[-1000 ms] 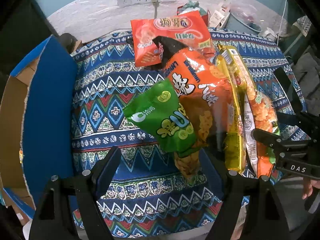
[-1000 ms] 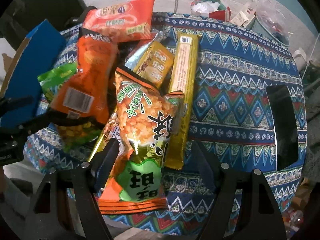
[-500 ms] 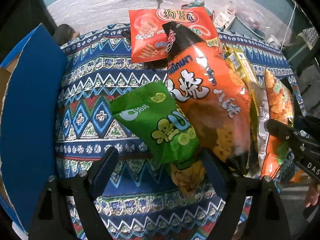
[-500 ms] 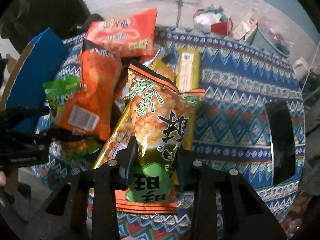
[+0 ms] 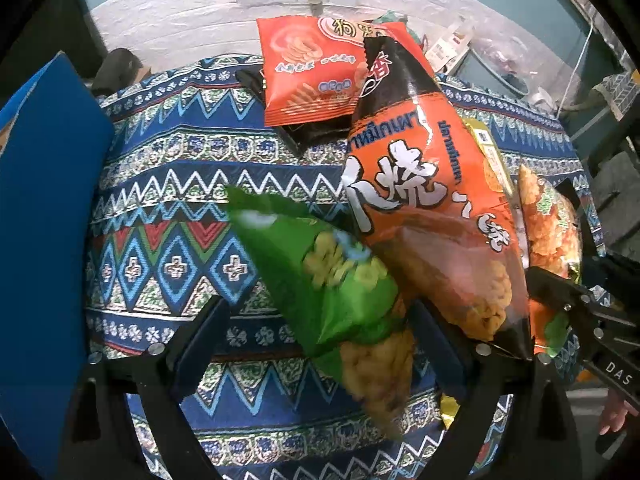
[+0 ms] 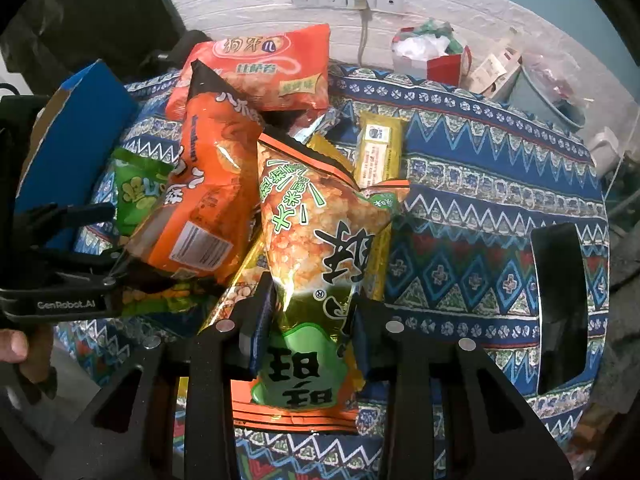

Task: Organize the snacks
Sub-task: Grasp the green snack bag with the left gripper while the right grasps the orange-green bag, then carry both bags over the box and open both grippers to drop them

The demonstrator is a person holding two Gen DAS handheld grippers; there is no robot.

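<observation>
The right tongs [image 6: 310, 322] are clamped on the lower part of a rice-cracker bag [image 6: 316, 248] at the near edge of the tabletop [image 6: 480, 208]. The left tongs [image 5: 320, 344] are closing, pads still clear of the green snack bag [image 5: 320, 276] between them. An orange bag [image 5: 432, 220] leans beside it, a red-orange packet [image 5: 308, 68] behind.

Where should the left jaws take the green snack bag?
At its near, lower end, coming from above. The green snack bag lies flat on the patterned cloth, near end already between the left gripper jaws; its right edge tucks under the big orange bag, so farther up is blocked.
</observation>
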